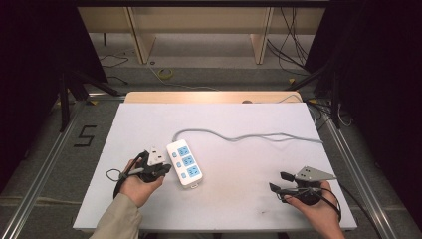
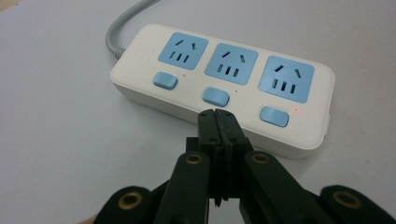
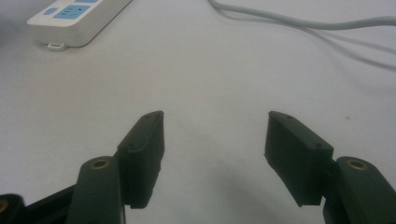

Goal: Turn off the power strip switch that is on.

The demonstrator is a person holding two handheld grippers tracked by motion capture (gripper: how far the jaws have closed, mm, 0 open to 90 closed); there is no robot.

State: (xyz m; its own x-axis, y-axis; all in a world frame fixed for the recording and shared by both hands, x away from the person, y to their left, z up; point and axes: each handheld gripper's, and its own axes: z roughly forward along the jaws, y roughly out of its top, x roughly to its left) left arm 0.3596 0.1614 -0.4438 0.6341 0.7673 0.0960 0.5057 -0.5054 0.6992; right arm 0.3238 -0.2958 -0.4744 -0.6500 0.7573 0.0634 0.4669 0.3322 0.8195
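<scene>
power strip point(image 2: 224, 81): white, three blue sockets each with a blue switch below; lies flat on the desk point(image 1: 239, 199), sockets up so switches can be pressed from above; sits left of desk middle, angled.
red light point(image 2: 296, 110): tiny dot beside the switch furthest from the cord; looks like that socket is on, the other two show none.
middle switch point(image 2: 216, 96): just ahead of the left gripper tips; likely the target of a press.
left gripper point(image 2: 218, 122): jaws pressed together, nothing between them; closed tips make one blunt point, good for poking a switch; right at the strip's near edge, can't tell if touching.
left hand point(image 1: 137, 181): holds that gripper just left of the strip.
grey cord point(image 1: 249, 135): leaves the strip's far end, runs right across the desk, clear of both grippers.
right gripper point(image 3: 212, 140): jaws wide apart, empty; rests well right of the strip near the desk's front edge, seems parked, idle.
</scene>
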